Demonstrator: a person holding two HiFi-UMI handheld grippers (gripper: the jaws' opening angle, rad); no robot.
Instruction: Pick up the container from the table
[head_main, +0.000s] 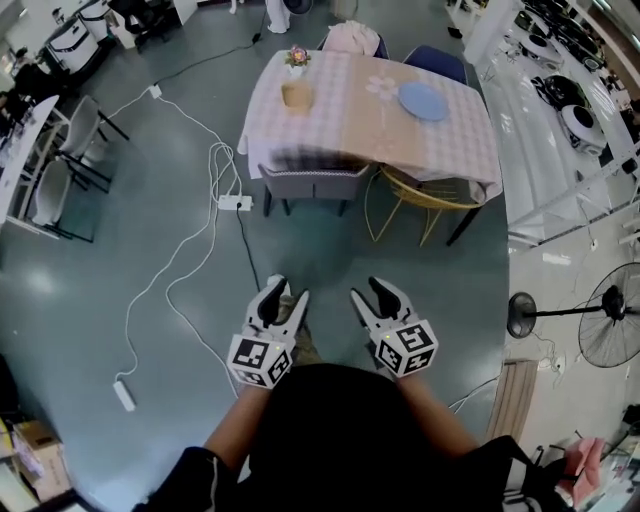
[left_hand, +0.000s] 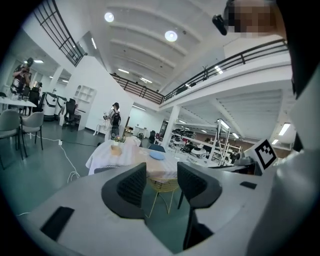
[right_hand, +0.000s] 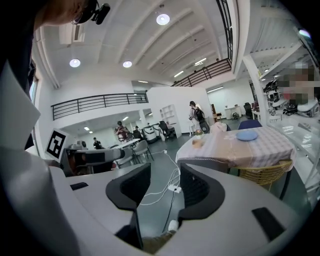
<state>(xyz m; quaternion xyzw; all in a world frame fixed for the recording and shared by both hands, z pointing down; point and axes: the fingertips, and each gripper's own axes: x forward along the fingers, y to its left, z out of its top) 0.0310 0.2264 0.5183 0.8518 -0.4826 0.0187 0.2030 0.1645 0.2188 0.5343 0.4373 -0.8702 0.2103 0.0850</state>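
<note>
Closest to us is our own dark top (head_main: 330, 430), and just beyond it we hold the left gripper (head_main: 287, 292) and the right gripper (head_main: 369, 291) side by side over the floor (head_main: 80, 300), both pointing ahead toward the surface (head_main: 340, 125). Each has its jaws spread wide with nothing between them. Through the left gap we see only the yellow chair (left_hand: 162, 186) and the surface's near edge, and through the right gap only floor and a white cable (right_hand: 170, 177). Neither gripper touches anything. The container (head_main: 297, 95), a small tan pot, stands upright on the left half of the surface, toward the far side. A flower pot (head_main: 297, 57) is just behind it and a blue plate (head_main: 424, 100) lies well apart to its right. The container is well apart from both grippers, with open floor and then the grey chair (head_main: 312, 183), tucked at the near edge, between us and it. In the head view it lies almost straight ahead of the left gripper, while the right gripper lines up more with the middle of the surface, so we judge the left the better-placed hand. In the left gripper view it sits up and to the left of the jaw gap; in the right gripper view it sits above the gap and slightly right. It looks round, so we see no long axis to match, and at this range we cannot make out its rim. We judge that the approach must come first, with the chair to be reached over or skirted.
</note>
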